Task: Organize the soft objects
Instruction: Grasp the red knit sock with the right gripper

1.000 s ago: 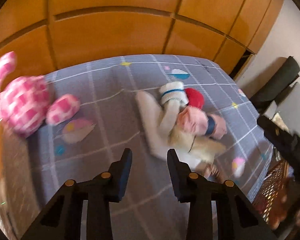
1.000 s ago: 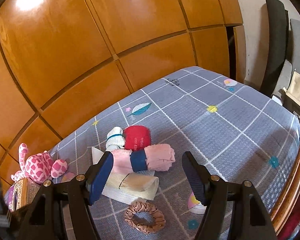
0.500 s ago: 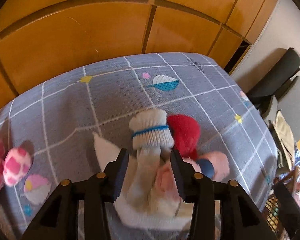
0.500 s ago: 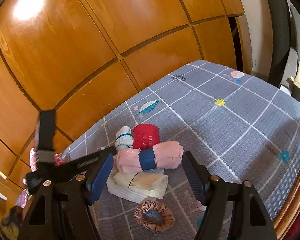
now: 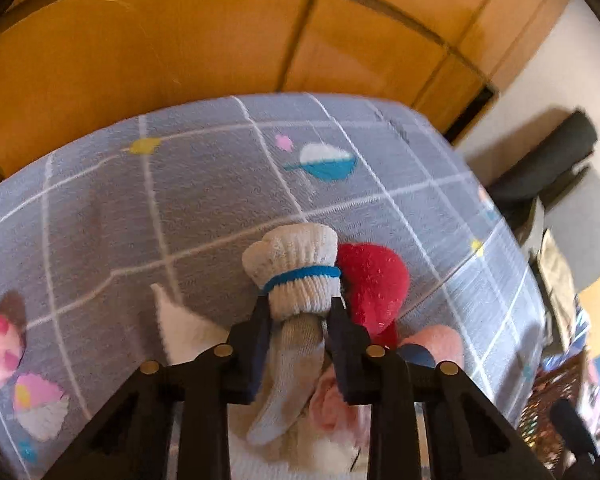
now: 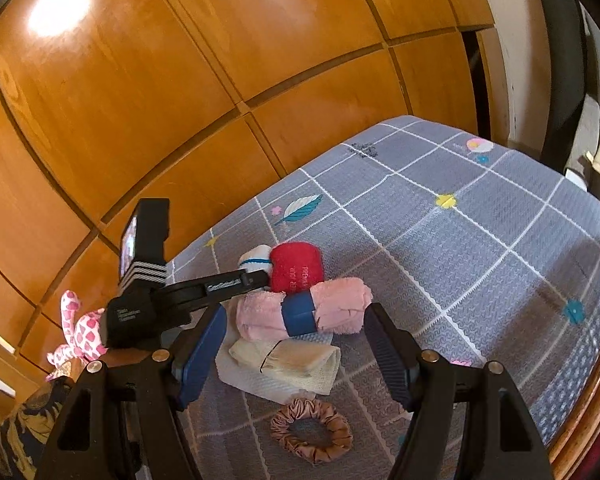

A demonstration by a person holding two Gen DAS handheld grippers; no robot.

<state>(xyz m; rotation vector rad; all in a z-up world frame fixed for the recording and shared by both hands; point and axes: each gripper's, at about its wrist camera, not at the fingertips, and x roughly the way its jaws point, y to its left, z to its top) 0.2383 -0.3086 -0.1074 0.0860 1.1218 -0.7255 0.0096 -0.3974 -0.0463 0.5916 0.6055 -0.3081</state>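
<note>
White rolled sock with a blue band (image 5: 300, 276) lies on the grey checked bed (image 5: 148, 216) beside a red plush roll (image 5: 374, 280); left gripper (image 5: 298, 332) jaws are closing around it, while right gripper (image 6: 294, 344) jaws gape empty.

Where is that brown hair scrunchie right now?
In the right wrist view the scrunchie lies flat on the grey bedspread, at the near edge of the pile, just in front of the folded cream cloth and between that gripper's two fingers.

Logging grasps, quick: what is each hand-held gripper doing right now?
Left hand-held gripper: jaws closing on the white sock, pads already against it.
Right hand-held gripper: open, holding nothing, near the pink towel roll.
</note>
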